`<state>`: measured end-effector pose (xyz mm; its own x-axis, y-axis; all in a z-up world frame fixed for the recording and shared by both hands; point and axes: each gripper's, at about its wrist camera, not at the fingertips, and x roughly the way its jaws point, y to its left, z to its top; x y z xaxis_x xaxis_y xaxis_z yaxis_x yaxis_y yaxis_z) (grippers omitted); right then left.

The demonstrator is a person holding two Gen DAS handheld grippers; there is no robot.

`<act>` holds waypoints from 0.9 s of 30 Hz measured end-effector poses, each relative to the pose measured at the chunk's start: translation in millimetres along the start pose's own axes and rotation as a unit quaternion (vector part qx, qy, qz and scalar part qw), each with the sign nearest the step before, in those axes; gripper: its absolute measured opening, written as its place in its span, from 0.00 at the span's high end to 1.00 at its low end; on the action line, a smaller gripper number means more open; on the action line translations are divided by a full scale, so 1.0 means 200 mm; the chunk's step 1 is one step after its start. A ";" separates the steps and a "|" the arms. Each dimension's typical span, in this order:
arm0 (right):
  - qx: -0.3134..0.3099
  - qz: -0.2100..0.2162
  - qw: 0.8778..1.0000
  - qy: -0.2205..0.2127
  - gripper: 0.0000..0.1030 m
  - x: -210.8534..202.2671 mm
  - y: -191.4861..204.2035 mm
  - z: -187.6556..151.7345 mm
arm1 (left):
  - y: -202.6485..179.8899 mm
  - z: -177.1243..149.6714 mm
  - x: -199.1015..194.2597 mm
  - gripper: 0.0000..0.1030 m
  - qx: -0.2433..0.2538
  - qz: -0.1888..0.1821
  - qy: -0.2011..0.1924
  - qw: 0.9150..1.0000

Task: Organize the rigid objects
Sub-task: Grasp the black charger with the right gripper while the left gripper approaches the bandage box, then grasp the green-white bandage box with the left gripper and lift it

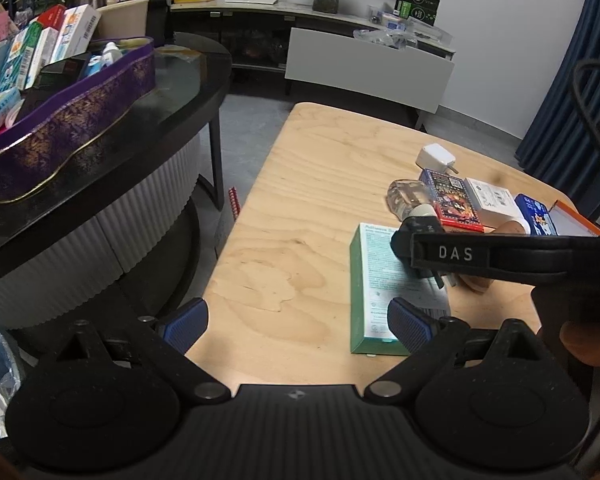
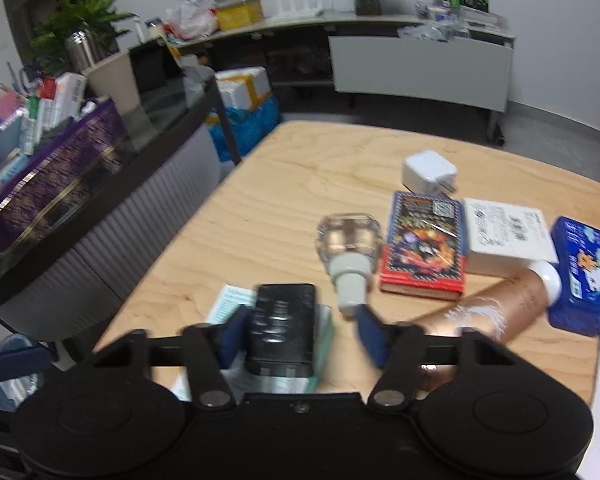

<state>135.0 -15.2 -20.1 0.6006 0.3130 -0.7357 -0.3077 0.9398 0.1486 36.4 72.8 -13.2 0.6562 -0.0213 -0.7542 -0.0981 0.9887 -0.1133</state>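
Note:
In the right wrist view a black rectangular block (image 2: 282,328) lies on a pale green box (image 2: 228,308) at the wooden table's near edge. My right gripper (image 2: 300,336) straddles the block. Its left pad (image 2: 232,338) is against the block and its right pad (image 2: 370,338) stands a gap away, so the jaws are open. The picture is blurred. In the left wrist view the green box (image 1: 374,292) lies just ahead of the right fingertip of my left gripper (image 1: 298,328), which is wide open and holds nothing. The right gripper's arm (image 1: 480,256) reaches over that box.
On the table (image 2: 300,168) lie a clear bottle (image 2: 350,248), a red-and-blue card box (image 2: 424,248), a white box (image 2: 504,232), a blue tin (image 2: 584,276), a copper tube (image 2: 500,312) and a white charger (image 2: 428,172). A purple tray (image 1: 80,120) full of boxes sits on the black side table at left.

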 end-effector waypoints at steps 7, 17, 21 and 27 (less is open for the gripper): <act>-0.001 -0.033 0.999 -0.018 0.57 -0.10 -0.07 -0.01 | -0.11 0.02 0.07 0.04 0.018 -0.022 0.002 1.000; 0.042 -0.077 0.994 -0.061 0.57 -0.45 -0.35 -0.10 | -0.34 0.07 0.29 0.00 0.057 -0.017 0.025 0.998; 0.051 -0.081 0.993 -0.068 0.57 -0.53 -0.38 -0.14 | -0.36 0.07 0.37 0.28 0.061 -0.010 0.041 0.997; 0.055 -0.082 0.992 -0.075 0.57 -0.60 -0.36 -0.19 | -0.39 0.07 0.23 0.31 0.064 -0.026 0.016 0.997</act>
<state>56.5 -126.4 32.0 0.7415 0.1632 -0.6508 -0.1188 0.9866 0.1120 84.8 -3.2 -31.1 0.6339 -0.0759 -0.7697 0.0340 0.9969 -0.0703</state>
